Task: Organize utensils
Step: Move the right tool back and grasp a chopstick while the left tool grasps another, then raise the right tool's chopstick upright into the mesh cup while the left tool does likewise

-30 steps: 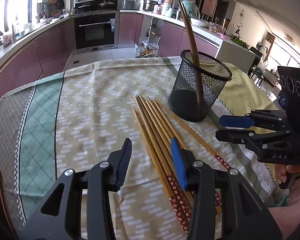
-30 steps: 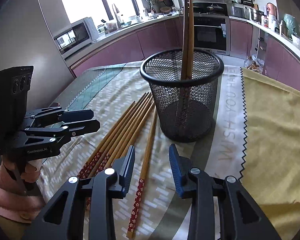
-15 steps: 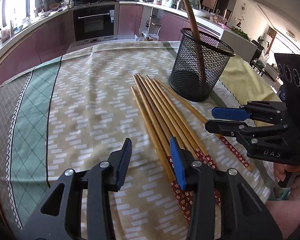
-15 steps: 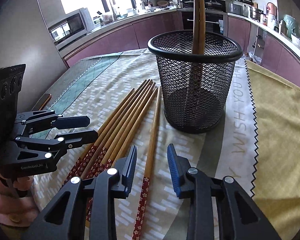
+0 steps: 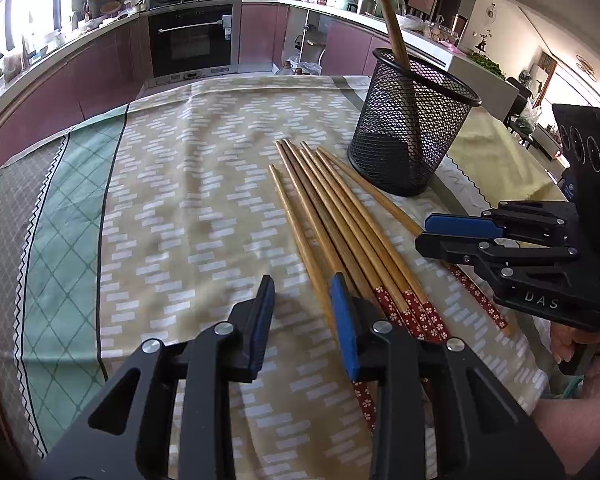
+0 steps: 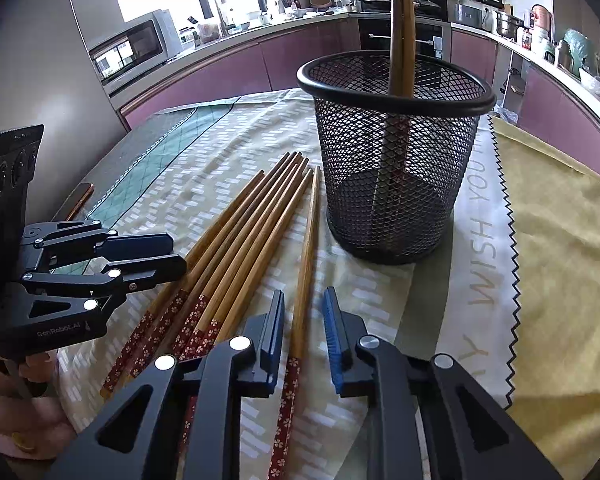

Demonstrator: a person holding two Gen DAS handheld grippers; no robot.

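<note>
A bundle of chopsticks [image 6: 236, 248] is laid on the table [image 6: 560, 240], left of a mesh cup [image 6: 396, 160] in which two more are stood. The right gripper [image 6: 302, 330], just narrowed, is set astride a lone chopstick [image 6: 306, 256] without pressing it. The left gripper [image 5: 302, 316], also just narrowed, is kept empty beside the bundle's leftmost stick.

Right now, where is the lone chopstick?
In the right wrist view, the lone chopstick lies on the tablecloth between the bundle and the mesh cup.
</note>
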